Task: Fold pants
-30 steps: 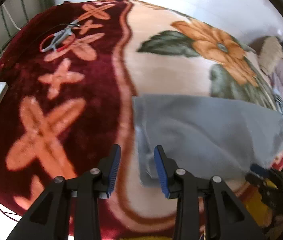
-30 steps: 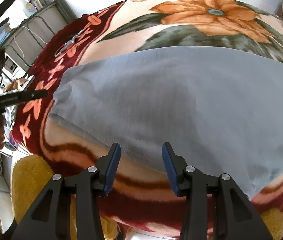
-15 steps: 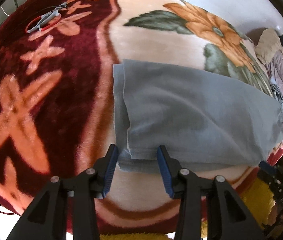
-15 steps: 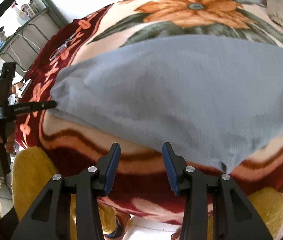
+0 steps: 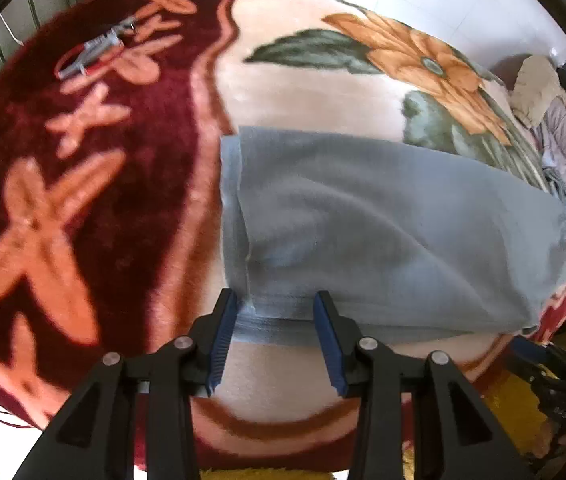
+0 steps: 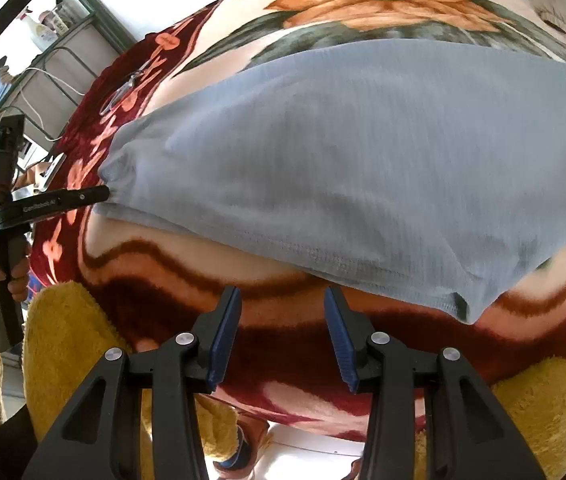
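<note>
Left wrist view: reaching with the left gripper (image 5: 275,316), fingers spread wide and gripping nothing, straddling the near corner of the grey pants (image 5: 383,232) lying folded on the floral blanket (image 5: 131,184). Next, likely closing on that layered corner.

Right wrist view: hovering the right gripper (image 6: 282,312), likewise spread and empty, just short of the hem; needing to advance before pinching.
</note>
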Demonstrator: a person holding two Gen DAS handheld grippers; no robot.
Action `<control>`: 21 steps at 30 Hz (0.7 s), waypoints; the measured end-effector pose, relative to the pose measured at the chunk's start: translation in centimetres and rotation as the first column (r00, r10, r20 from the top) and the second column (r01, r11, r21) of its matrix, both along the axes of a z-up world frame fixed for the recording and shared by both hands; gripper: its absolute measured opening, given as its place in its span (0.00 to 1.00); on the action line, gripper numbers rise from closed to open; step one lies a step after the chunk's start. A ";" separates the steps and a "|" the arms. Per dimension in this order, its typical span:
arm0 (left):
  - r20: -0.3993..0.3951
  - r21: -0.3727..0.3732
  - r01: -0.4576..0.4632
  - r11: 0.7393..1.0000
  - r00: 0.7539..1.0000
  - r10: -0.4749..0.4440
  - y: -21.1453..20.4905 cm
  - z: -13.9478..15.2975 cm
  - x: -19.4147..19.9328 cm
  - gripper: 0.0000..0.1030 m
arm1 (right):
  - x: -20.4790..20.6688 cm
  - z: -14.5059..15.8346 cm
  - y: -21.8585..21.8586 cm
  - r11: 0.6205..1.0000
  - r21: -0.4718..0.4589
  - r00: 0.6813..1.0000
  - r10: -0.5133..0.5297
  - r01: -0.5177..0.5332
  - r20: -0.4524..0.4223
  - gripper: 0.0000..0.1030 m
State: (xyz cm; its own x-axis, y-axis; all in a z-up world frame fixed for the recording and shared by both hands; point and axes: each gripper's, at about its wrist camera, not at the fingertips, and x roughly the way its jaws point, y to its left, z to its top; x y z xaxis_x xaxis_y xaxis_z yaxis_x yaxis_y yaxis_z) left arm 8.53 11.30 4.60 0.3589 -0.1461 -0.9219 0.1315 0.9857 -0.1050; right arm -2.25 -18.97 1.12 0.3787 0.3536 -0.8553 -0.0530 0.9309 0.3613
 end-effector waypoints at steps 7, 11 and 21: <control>0.076 -0.017 0.021 1.000 0.997 -0.019 -0.4 1.9 -0.7 0.41 | 0.1 -0.5 -0.7 1.000 0.014 1.000 -0.017 0.018 -0.013 0.43; 0.014 0.024 0.025 0.999 1.000 -0.025 -0.7 0.2 0.7 0.41 | 0.1 -0.5 -0.8 1.000 0.015 1.000 -0.014 0.014 -0.014 0.43; -0.011 0.033 0.042 0.999 0.999 -0.042 -1.1 -1.0 0.6 0.26 | 0.1 -0.5 -0.7 1.000 0.021 1.000 -0.018 0.018 -0.008 0.44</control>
